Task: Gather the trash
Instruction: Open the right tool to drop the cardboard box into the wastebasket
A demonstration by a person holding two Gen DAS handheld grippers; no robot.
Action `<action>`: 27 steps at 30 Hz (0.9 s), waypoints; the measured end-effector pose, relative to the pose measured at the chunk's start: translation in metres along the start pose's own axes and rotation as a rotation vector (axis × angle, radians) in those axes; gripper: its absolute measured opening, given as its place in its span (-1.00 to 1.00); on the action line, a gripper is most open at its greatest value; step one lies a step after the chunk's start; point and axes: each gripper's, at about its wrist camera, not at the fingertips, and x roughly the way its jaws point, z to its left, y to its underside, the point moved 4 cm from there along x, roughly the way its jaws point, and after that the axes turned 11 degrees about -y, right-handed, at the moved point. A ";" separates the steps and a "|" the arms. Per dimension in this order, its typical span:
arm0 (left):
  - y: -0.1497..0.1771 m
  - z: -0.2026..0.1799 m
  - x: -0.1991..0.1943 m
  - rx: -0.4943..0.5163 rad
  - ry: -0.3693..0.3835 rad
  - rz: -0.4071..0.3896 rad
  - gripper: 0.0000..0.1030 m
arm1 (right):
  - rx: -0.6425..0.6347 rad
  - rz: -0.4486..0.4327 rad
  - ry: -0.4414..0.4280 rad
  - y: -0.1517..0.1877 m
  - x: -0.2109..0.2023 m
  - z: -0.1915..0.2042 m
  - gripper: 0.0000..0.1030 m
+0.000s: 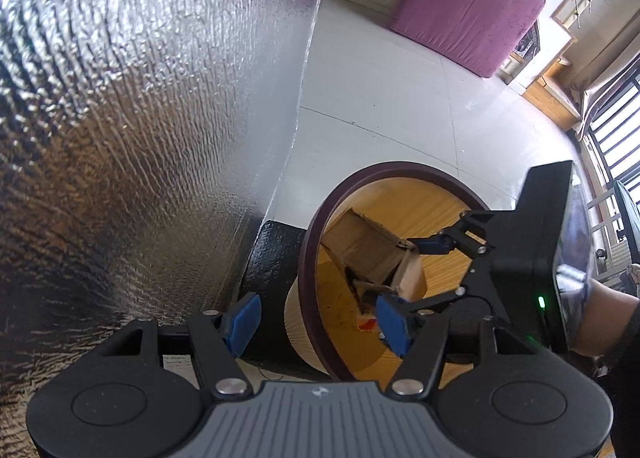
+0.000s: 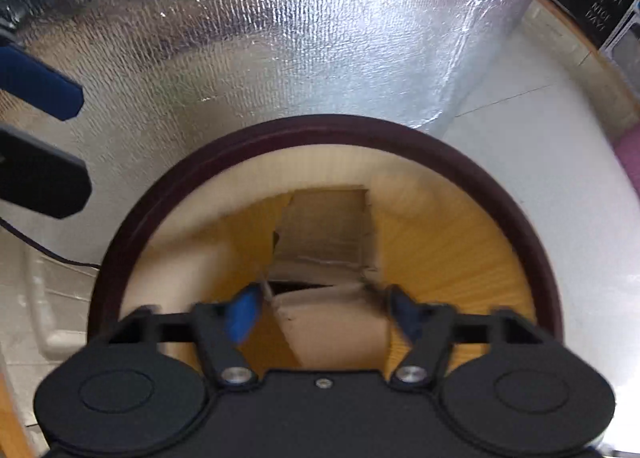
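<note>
A round bin (image 1: 316, 242) with a dark rim and a yellow inside stands on the pale floor. A torn cardboard box (image 1: 360, 246) tilts inside its mouth. My right gripper (image 1: 416, 272) reaches in from the right, its pads against the two sides of the box's near end. In the right wrist view the box (image 2: 328, 226) runs down into the bin (image 2: 532, 218) with that gripper (image 2: 324, 310) shut on its top flap. My left gripper (image 1: 318, 322) is open and straddles the bin's near rim, one pad outside and one inside. Its fingers (image 2: 40, 82) show at the left edge.
A crinkled silver foil sheet (image 1: 140, 118) rises right behind the bin. A black textured block (image 1: 272, 258) sits between foil and bin. A small red scrap (image 1: 368, 324) lies on the bin's floor. Pink-covered furniture (image 1: 468, 6) stands farther off. A person's wrist (image 1: 604, 318) is at right.
</note>
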 end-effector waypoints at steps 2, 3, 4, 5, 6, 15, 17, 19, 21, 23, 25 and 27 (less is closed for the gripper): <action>0.001 -0.002 0.001 -0.001 0.005 -0.002 0.24 | -0.067 0.018 0.027 0.002 -0.007 0.006 0.17; 0.001 -0.002 0.001 -0.002 0.008 -0.004 0.24 | -0.096 0.029 0.034 0.004 -0.013 0.007 0.16; 0.002 -0.002 0.001 -0.002 0.010 -0.005 0.24 | -0.125 0.036 0.049 0.005 -0.021 0.007 0.16; 0.002 -0.002 0.001 -0.003 0.012 -0.007 0.24 | -0.167 0.036 0.074 0.006 -0.030 0.008 0.16; 0.003 -0.001 0.002 -0.003 0.014 -0.006 0.24 | -0.220 0.033 0.106 0.007 -0.039 0.009 0.16; 0.003 -0.001 0.005 0.001 0.018 -0.002 0.24 | -0.478 0.152 0.147 0.012 -0.003 0.017 0.13; 0.002 -0.001 0.006 0.004 0.016 -0.001 0.24 | -0.347 0.150 0.119 0.011 0.014 0.002 0.11; 0.002 -0.002 0.008 0.006 0.015 0.003 0.24 | -0.171 0.157 0.047 0.013 0.025 -0.015 0.10; 0.002 -0.003 0.010 0.007 0.015 0.012 0.24 | -0.044 0.150 -0.023 0.024 0.026 -0.021 0.10; 0.003 -0.004 0.013 0.007 0.014 0.022 0.24 | 0.013 0.139 -0.052 0.029 0.023 -0.024 0.13; 0.003 -0.005 0.016 0.008 0.012 0.032 0.24 | 0.044 0.106 -0.003 0.029 0.015 -0.029 0.33; 0.003 -0.005 0.016 0.012 0.008 0.040 0.24 | 0.078 0.084 0.072 0.025 0.007 -0.034 0.47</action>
